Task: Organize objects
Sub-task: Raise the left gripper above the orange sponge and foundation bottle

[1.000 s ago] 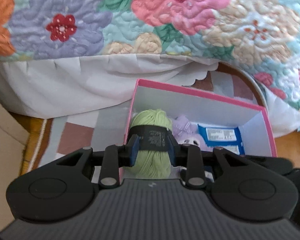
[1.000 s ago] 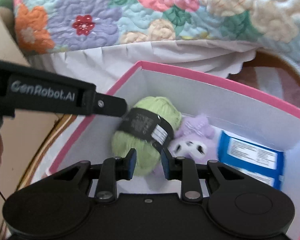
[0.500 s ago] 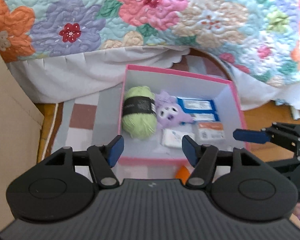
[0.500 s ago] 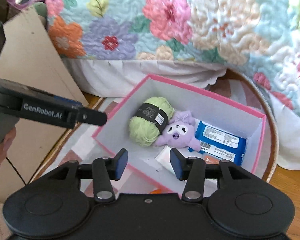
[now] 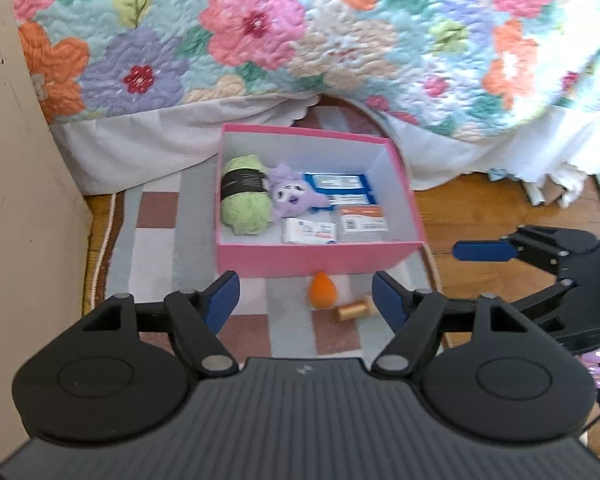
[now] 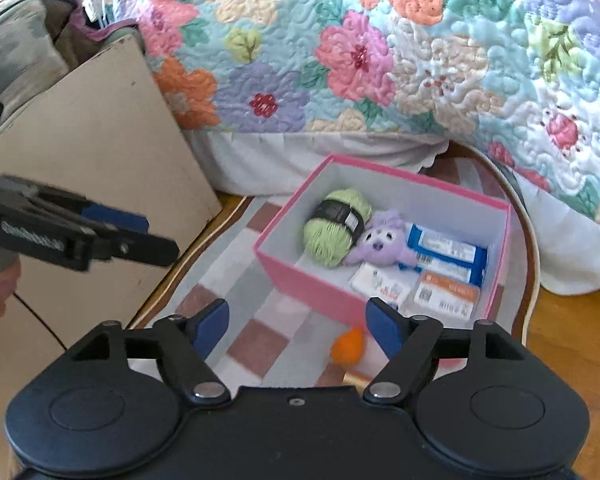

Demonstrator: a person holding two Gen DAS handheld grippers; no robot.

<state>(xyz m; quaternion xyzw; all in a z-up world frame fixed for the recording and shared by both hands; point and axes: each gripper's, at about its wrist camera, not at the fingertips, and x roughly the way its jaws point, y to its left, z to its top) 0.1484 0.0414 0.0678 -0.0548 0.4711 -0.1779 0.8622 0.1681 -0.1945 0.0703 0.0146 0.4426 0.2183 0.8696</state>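
While both tools hover above the checked rug [image 5: 156,240], the left gripper [image 5: 305,300] has its blue-padded jaws spread wide, gripping nothing. Beyond it sits the pink cardboard box [image 5: 320,258], white inside, holding a fuzzy green yarn ball [image 5: 246,196] with a black band, a soft purple plush [image 5: 294,198] and flat packets. An orange teardrop sponge [image 5: 322,290] and a small gold spool [image 5: 354,310] lie on the rug just before the box. The right gripper [image 6: 298,330] gapes wide too, empty.

Checked rug [image 5: 156,248] carries pink box [image 5: 320,258], orange sponge [image 5: 322,290], gold spool [image 5: 354,310].
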